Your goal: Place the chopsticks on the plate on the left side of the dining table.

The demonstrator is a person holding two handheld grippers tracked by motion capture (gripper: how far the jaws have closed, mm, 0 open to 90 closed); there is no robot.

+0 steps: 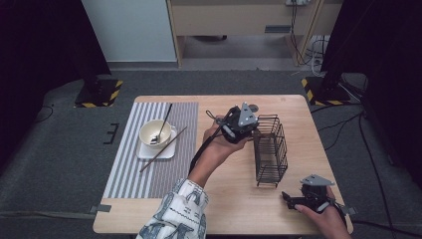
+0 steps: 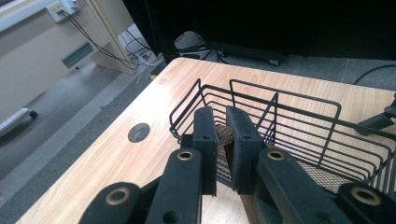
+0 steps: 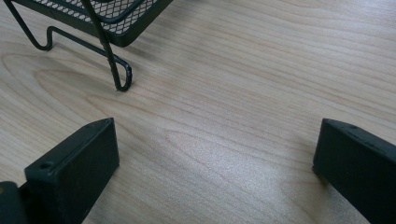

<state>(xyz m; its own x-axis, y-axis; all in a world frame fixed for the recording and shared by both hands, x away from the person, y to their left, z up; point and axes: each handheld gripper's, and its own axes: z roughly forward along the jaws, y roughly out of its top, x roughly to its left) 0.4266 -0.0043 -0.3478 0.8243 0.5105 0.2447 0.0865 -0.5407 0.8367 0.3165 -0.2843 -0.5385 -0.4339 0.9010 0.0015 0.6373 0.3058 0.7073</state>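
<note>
Right now your left gripper (image 1: 247,130) hangs at the near left rim of the wire basket (image 1: 271,149), which stands on the table (image 1: 239,199) right of centre. Seen along its own jaws, your left gripper (image 2: 223,140) has them drawn nearly together, and a thin brown thing (image 2: 225,135) sits pinched in the narrow gap between them; what it is you cannot tell from here. Those jaws reach over the rim of the basket (image 2: 299,126), so the brown thing lies just inside its near corner, above the mesh floor. Your right gripper (image 1: 291,199) rests low at the table's near right corner, apart from the basket and just beyond its near end. Its jaws stand wide apart with only bare wood between them, and the basket's foot (image 3: 119,74) shows just ahead of its left jaw, not touching it. Over on the left, well away from both grippers, a striped mat (image 1: 159,169) bears a white plate (image 1: 166,152) with a bowl (image 1: 155,133) and a spoon (image 1: 163,124), and a chopstick (image 1: 164,149) lies across the plate
</note>
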